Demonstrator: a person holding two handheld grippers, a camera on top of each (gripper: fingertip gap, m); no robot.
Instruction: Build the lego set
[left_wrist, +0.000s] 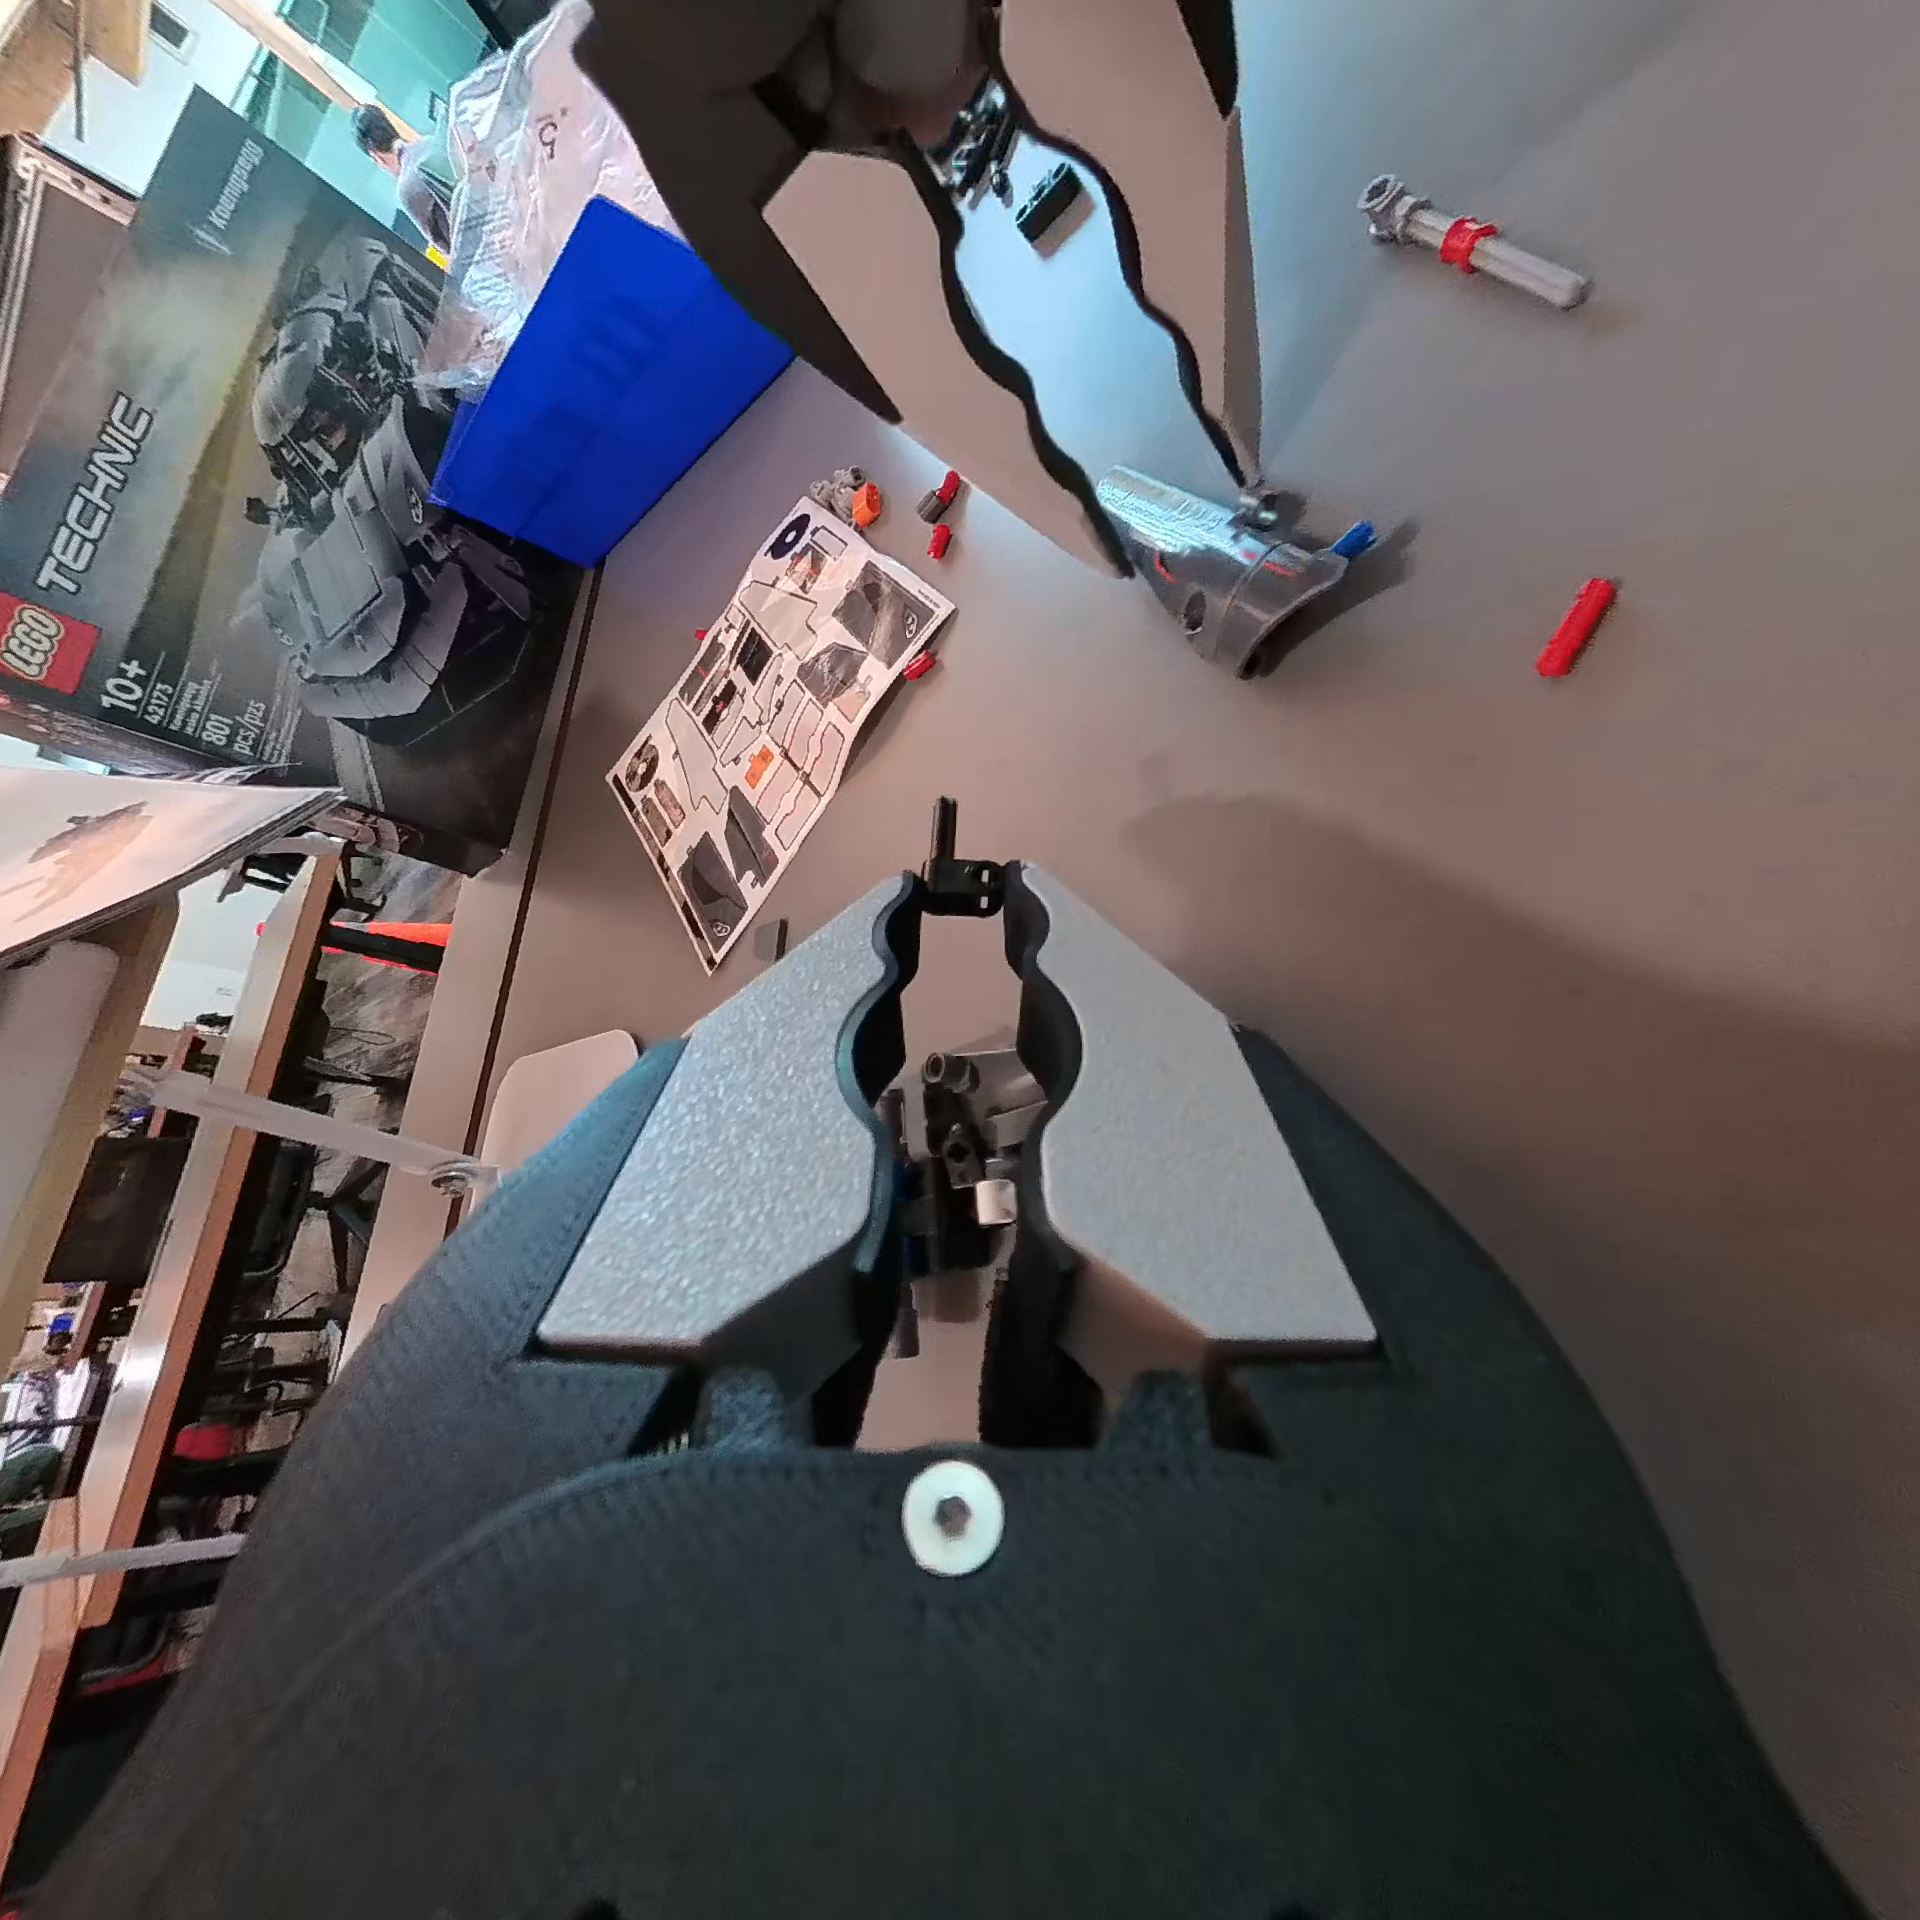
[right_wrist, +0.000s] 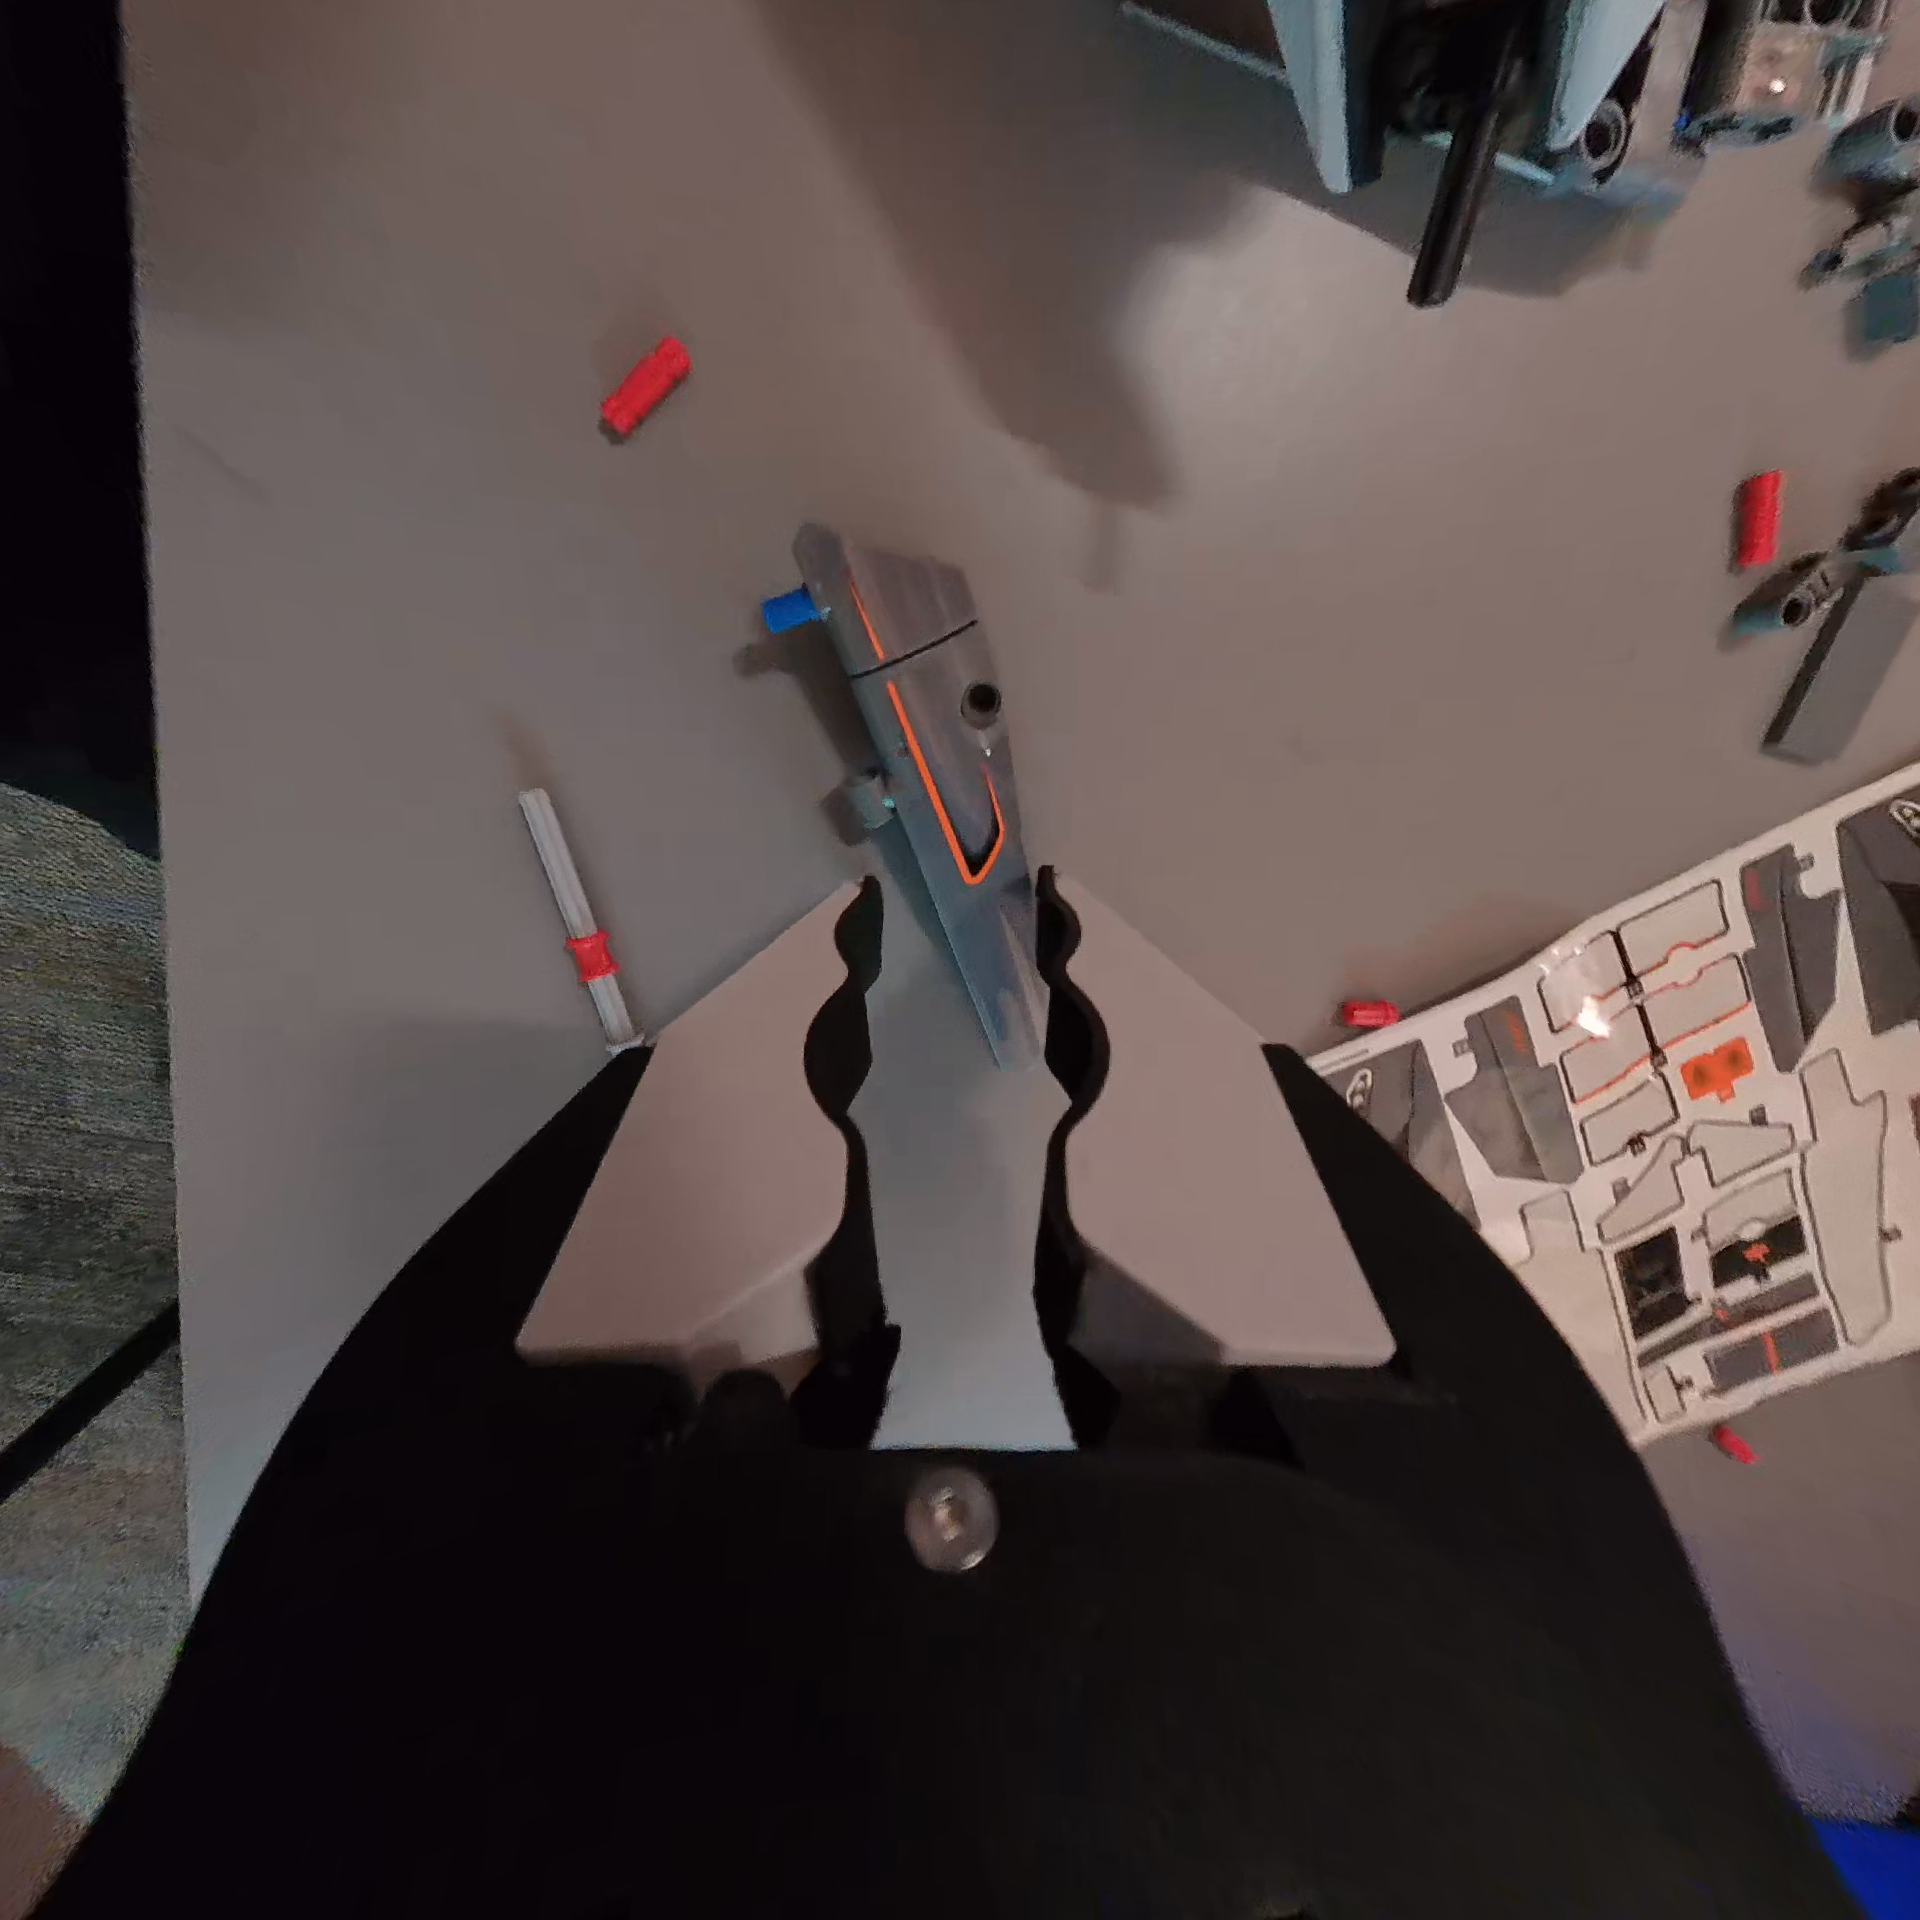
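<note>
My left gripper (left_wrist: 961, 881) is shut on a small black and grey lego assembly (left_wrist: 961, 1143). A black connector (left_wrist: 951, 857) sticks out past the tips, and the assembly is held above the table. A grey lego panel with an orange stripe (right_wrist: 925, 717) and a blue pin (right_wrist: 790, 611) lies flat on the table. My right gripper (right_wrist: 956, 883) is open with its jaws on either side of the panel's narrow end. In the left wrist view the right gripper (left_wrist: 1184, 525) comes down from the top onto the same panel (left_wrist: 1236, 592).
On the grey table lie a red pin (right_wrist: 644, 384), a white axle with a red bush (right_wrist: 582, 925), a sticker sheet (right_wrist: 1662, 1122) and loose grey parts (right_wrist: 1829, 644). A blue bin (left_wrist: 613, 384) and the set's box (left_wrist: 260, 499) stand at the table's left side.
</note>
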